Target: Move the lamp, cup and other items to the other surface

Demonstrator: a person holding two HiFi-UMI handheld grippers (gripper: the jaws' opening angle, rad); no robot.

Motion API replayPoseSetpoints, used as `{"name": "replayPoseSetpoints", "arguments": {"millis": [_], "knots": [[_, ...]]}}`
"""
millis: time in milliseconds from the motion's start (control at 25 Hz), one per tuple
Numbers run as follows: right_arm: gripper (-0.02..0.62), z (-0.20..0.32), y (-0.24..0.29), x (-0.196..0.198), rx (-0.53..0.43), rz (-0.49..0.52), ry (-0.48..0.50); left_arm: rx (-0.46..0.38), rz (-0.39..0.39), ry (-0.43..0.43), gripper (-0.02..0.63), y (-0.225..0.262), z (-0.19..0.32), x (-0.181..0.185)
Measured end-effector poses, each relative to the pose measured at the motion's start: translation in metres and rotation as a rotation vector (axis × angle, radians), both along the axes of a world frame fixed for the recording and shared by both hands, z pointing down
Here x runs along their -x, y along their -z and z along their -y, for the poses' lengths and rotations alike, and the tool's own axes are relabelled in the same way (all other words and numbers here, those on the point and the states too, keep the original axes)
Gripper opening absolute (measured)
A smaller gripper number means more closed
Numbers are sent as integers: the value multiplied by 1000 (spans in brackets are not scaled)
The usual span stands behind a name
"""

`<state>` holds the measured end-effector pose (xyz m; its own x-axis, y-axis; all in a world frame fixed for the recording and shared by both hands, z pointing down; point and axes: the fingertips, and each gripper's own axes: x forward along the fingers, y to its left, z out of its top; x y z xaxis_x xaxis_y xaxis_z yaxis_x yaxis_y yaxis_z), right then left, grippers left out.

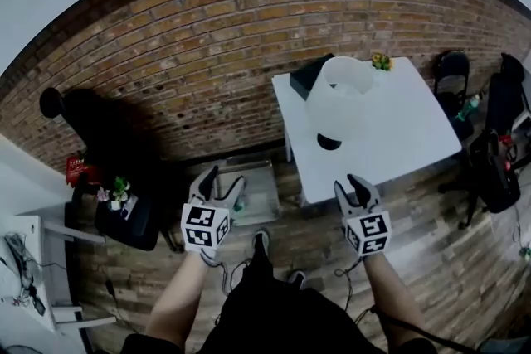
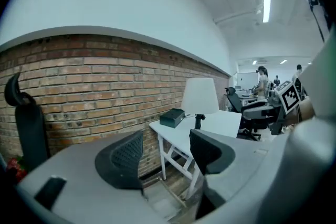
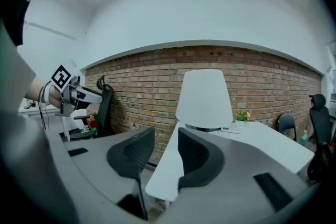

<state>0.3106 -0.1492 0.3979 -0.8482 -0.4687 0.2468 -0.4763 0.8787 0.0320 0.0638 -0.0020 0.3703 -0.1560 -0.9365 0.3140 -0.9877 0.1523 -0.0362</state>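
Matt white lamp (image 1: 340,99), rough brick wall (image 1: 207,54)

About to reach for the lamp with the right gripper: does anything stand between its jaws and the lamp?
Nothing visible does. The right gripper, jaws apart and empty, is at the near edge of the white table; only bare tabletop lies between it and the lamp. The dark box and flower pot sit beyond the lamp.

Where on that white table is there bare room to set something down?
The white table is bare right of the lamp, out to its right edge. The wall side is crowded: dark box, lamp and small potted flowers.
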Motion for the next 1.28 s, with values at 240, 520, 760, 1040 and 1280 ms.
{"name": "replayPoseSetpoints", "arguments": {"millis": [240, 520, 760, 1040, 1280], "knots": [[143, -42, -8, 35, 23, 27, 120, 73, 17, 98, 278, -3, -72, 4], [143, -104, -35, 83, 68, -55, 254, 126, -8, 144, 276, -29, -137, -5], [143, -140, -67, 117, 95, -101, 323, 190, -46, 164, 276, -68, -177, 3], [143, -176, -89, 169, 82, -179, 371, 175, -103, 153, 276, -101, -193, 42], [144, -195, -104, 217, 89, -259, 358, 181, -157, 107, 276, -128, -201, 98]]}}
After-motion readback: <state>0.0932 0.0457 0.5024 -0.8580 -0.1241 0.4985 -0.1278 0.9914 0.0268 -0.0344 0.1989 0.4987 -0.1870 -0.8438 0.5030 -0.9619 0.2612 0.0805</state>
